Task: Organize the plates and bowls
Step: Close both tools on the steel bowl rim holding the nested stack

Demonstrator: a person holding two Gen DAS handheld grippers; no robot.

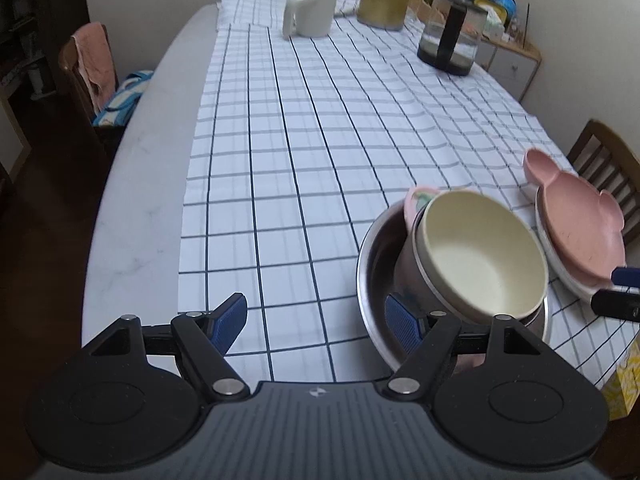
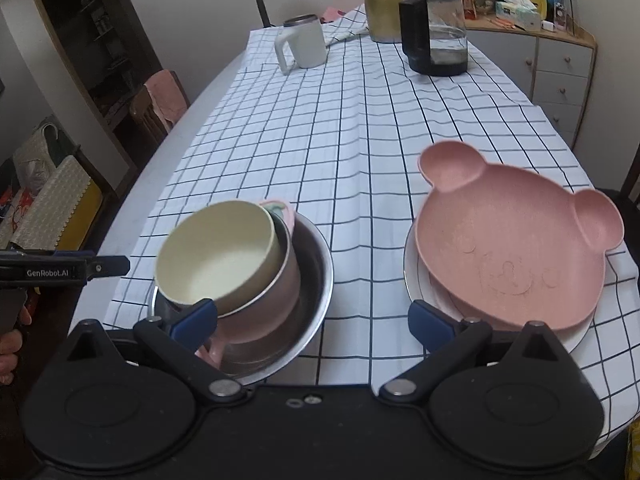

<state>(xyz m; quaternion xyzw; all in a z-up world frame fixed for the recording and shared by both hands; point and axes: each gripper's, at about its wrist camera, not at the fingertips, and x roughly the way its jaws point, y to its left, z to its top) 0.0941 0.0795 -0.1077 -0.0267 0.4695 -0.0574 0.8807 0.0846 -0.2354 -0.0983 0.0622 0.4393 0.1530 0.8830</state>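
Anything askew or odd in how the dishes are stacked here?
Yes. The cream bowl and the pink cup under it sit tilted inside the steel bowl, not nested flat. The bear plate lies off-centre on the white plate.

The steel basin point(image 2: 316, 276) at 6 o'clock is shiny metal, mirroring the bowls inside it. The cream bowl point(image 2: 218, 258) looks like smooth, matt plastic. The bear plate point(image 2: 516, 248) at 4 o'clock is matt pink plastic, faintly speckled, with an embossed face; the white plate point(image 2: 412, 276) under it is glossy. The checked cloth point(image 2: 360, 140) is thin and creased. At 12 o'clock, the kettle point(image 2: 436, 40) is clear glass with black plastic, the flask point(image 2: 382, 4) brushed gold metal. Finger pads point(image 1: 402, 322) are ribbed blue.
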